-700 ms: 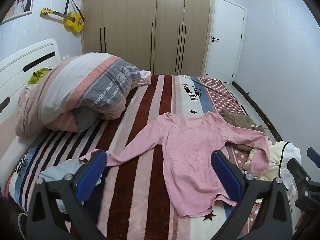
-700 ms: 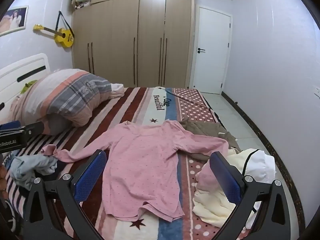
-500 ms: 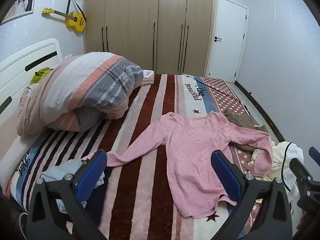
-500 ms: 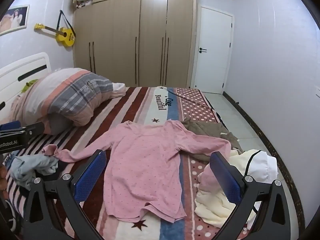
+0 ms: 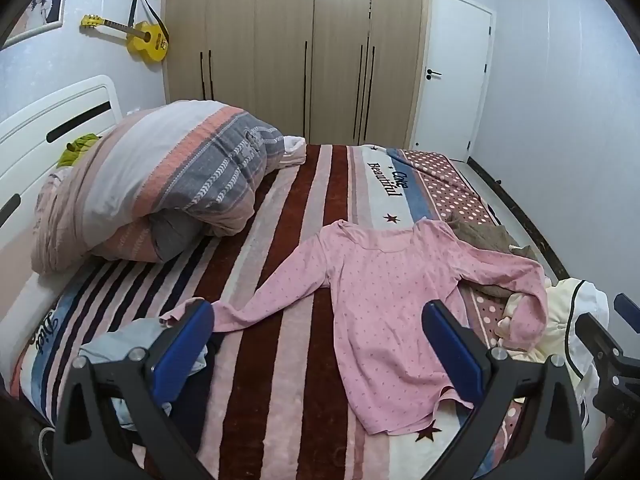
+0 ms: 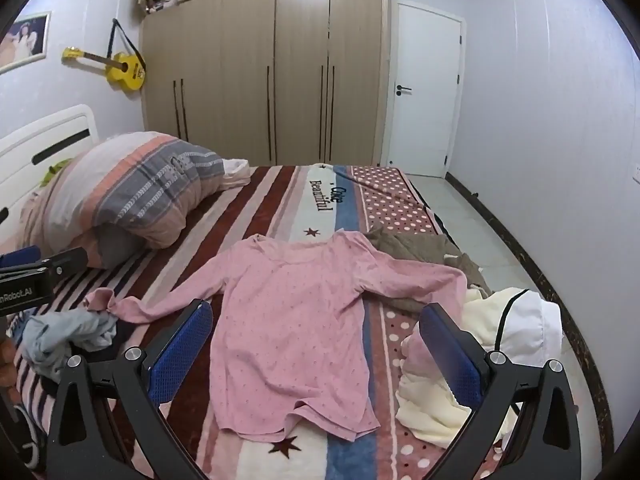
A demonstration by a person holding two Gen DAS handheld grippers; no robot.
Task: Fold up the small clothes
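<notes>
A pink dotted long-sleeved top [image 5: 384, 292] lies spread flat on the striped bed, neck away from me, sleeves out to both sides; it also shows in the right wrist view [image 6: 292, 320]. My left gripper [image 5: 318, 340] is open and empty, held above the near edge of the bed, over the top's left sleeve and hem. My right gripper [image 6: 316, 344] is open and empty above the top's lower half. The right sleeve's cuff drapes onto a cream garment [image 6: 500, 340].
A light blue garment [image 6: 64, 336] lies crumpled at the near left. A brown garment [image 6: 420, 248] lies under the right sleeve. A rolled striped duvet [image 5: 152, 180] fills the far left. The floor [image 6: 472, 232] drops off at the bed's right edge.
Both grippers have drifted slightly back and up, so the top sits a little lower in view. The top itself has not moved. Both stay open.
</notes>
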